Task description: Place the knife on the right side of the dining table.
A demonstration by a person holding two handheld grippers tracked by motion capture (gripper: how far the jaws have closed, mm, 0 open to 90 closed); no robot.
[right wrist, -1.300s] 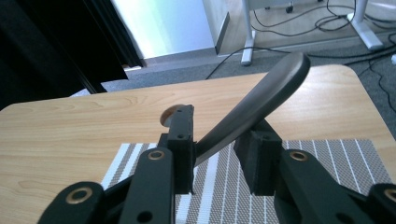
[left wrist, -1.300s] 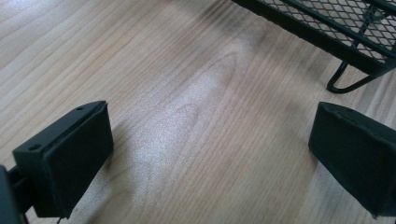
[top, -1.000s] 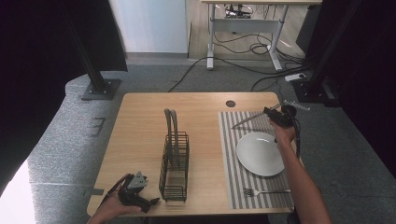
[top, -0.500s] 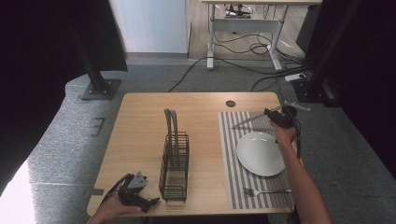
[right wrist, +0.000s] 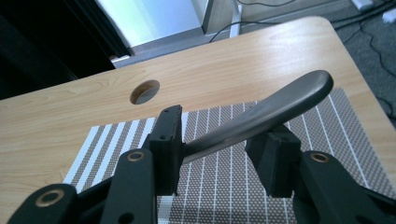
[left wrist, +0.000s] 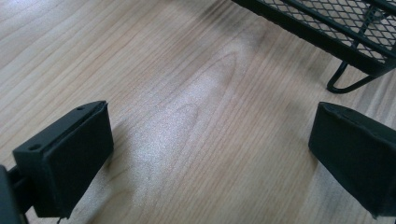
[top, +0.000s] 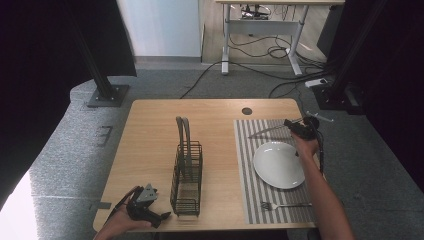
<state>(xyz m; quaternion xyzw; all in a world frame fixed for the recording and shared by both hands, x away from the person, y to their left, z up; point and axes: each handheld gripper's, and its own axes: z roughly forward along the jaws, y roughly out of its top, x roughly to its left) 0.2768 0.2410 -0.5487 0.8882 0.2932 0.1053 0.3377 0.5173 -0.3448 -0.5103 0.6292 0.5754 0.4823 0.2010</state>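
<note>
Counter (top: 150, 130): light wood, matt, visible grain. Knife (right wrist: 261, 116): smooth grey metal, satin sheen. Placemat (top: 245, 165): woven, striped. Plate (top: 278, 164): glossy white. Basket (top: 187, 177): black wire mesh.

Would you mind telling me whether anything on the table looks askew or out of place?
The knife lies slanted between the right claw's parted jaws, which have just been opening, above the striped placemat. Plate, fork and wire caddy look orderly.
</note>
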